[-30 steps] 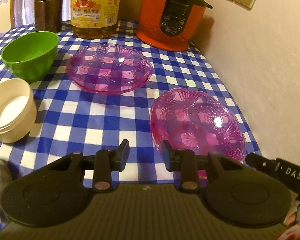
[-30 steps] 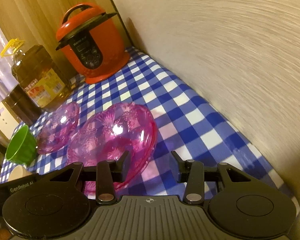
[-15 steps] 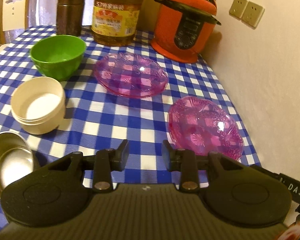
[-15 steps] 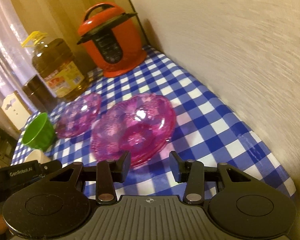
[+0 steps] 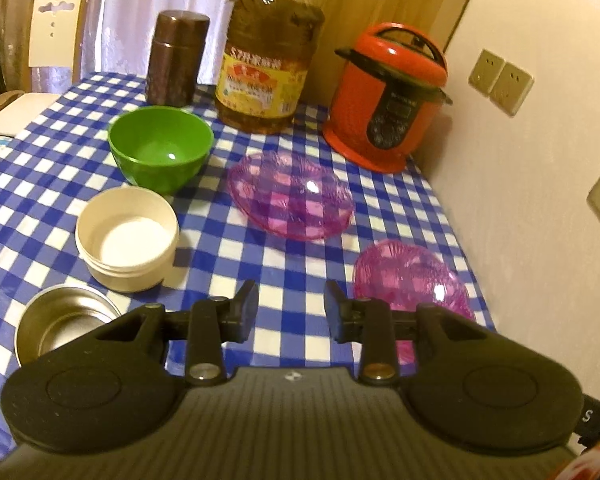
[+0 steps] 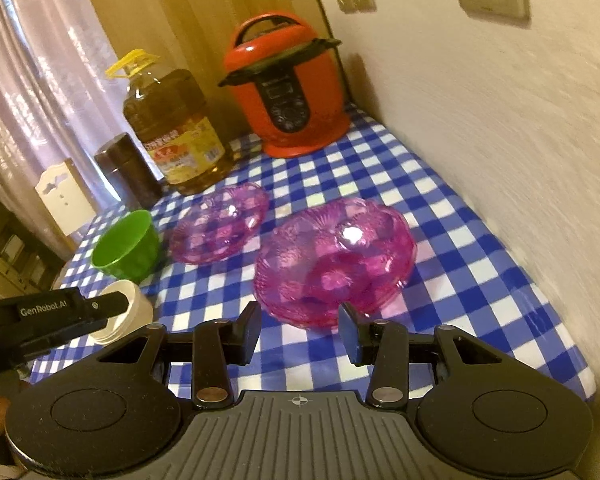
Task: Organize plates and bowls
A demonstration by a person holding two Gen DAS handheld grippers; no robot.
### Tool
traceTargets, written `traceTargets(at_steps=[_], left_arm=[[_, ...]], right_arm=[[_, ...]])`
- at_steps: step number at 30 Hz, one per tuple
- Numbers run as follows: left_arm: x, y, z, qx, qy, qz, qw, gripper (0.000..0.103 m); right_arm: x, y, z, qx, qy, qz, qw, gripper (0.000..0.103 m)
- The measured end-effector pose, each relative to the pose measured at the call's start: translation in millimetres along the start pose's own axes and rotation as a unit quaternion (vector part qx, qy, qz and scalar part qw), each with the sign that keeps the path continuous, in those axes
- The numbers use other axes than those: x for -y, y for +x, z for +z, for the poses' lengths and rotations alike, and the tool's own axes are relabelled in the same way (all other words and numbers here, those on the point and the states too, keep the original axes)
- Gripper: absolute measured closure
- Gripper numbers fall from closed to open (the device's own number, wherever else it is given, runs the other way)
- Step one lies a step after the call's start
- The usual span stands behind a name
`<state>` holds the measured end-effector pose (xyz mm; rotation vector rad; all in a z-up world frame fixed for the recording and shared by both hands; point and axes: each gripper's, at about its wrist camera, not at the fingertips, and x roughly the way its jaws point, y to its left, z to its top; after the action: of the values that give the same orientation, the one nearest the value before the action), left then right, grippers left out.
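Two grippers are mine, and both hang above the table with nothing between the jaws. My left gripper [image 5: 291,306] stands partly open over bare cloth; my right gripper [image 6: 299,332] stands partly open too, a little wider, just short of the nearer pink plate [image 6: 334,258].

The table wears a blue and white checked cloth [image 5: 260,264], and its right side runs along a cream wall [image 5: 540,160] with three sockets that I can count from the left camera. At twelve o'clock hangs a pale curtain [image 5: 148,8], with one white chair back [image 5: 56,32] at about ten o'clock.

Counting the dishes from the left camera: two pink glass plates, one at twelve o'clock near the middle [image 5: 290,196] and one at two o'clock by the wall, well apart. Three bowls sit in a row at ten o'clock: one green bowl [image 5: 161,152] farthest, one cream bowl [image 5: 127,238] just beside it, one steel bowl [image 5: 66,328] nearest me.

Along the far edge stand one brown canister [image 5: 177,58], one big bottle of oil [image 5: 270,64] and one red pressure cooker [image 5: 384,98], all upright.
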<state>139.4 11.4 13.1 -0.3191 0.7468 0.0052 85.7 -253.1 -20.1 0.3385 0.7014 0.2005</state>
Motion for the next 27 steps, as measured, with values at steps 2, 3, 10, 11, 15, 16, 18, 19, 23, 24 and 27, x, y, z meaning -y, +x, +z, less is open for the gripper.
traceTargets(at_steps=[2,3,10,11,15,16,18,19,23,24,27], left_arm=[[-3,1,4,0.006,-0.004,0.0,1.0,0.069],[-4,3,7,0.008,-0.006,0.0,1.0,0.068],[-25,42,22,0.011,-0.042,-0.003,0.9991,0.067],[-28,50,24,0.011,-0.049,-0.005,0.9987,0.067],[-37,81,31,0.019,-0.061,-0.005,0.9979,0.067],[-39,91,33,0.019,-0.064,-0.004,0.9977,0.067],[-44,107,35,0.017,-0.072,-0.004,0.9973,0.067],[-45,114,36,0.017,-0.075,-0.003,0.997,0.067],[-50,141,38,0.008,-0.077,0.0,0.997,0.067],[-51,146,38,0.008,-0.077,0.002,0.997,0.067],[-53,160,41,0.004,-0.079,0.002,0.9969,0.067]], right_arm=[[-5,3,3,0.002,-0.008,0.002,1.0,0.06],[-6,6,5,0.002,-0.01,0.004,1.0,0.06],[-11,48,26,0.0,-0.002,0.014,1.0,0.06],[-12,56,30,0.001,0.0,0.015,1.0,0.06],[-11,86,47,0.011,0.009,0.018,1.0,0.06],[-10,96,52,0.011,0.011,0.019,1.0,0.06],[-9,114,59,0.011,0.014,0.018,1.0,0.06],[-8,123,63,0.01,0.015,0.018,1.0,0.06],[-9,154,75,0.011,0.015,0.017,1.0,0.06],[-10,162,78,0.01,0.012,0.018,1.0,0.06],[-14,181,86,0.014,0.006,0.023,1.0,0.06]])
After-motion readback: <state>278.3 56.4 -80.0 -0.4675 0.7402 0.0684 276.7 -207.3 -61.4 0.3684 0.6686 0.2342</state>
